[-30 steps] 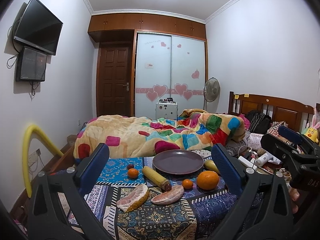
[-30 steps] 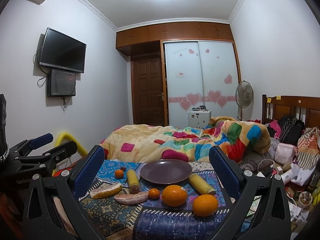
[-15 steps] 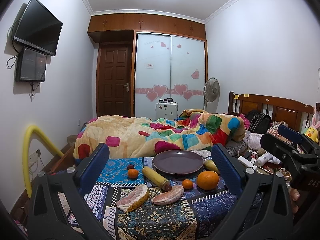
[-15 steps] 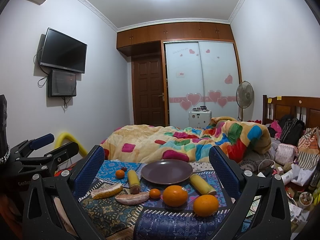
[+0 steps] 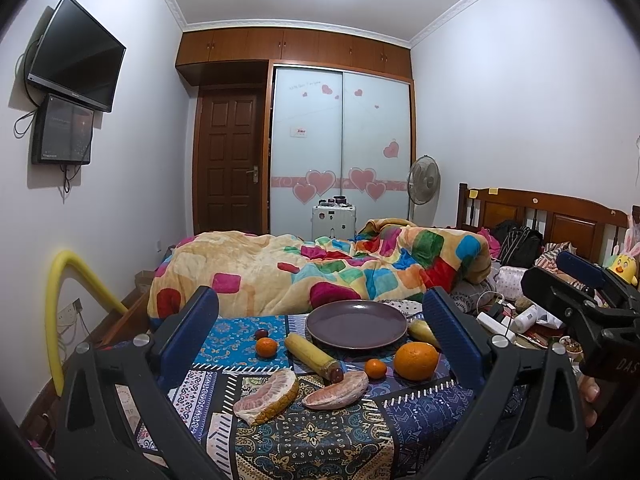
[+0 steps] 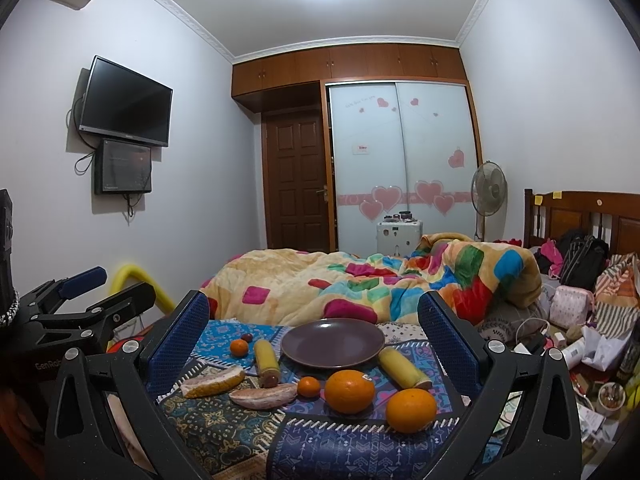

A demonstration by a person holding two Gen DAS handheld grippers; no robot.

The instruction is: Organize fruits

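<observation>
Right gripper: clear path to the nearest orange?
Probably yes. The right gripper is open, the orange lies just ahead between its fingers, and nothing blocks it.

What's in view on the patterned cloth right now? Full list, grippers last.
plate: 1, dark purple, back centre, empty
large oranges: 2, orange, front right
small tangerines: 2, orange, one front centre, one back left
pomelo segments: 2, pinkish, front left
corn cobs: 2, yellow, either side of plate
small dark fruit: 1, dark red, back left
left gripper: jaws open, empty
right gripper: jaws open, empty
</observation>
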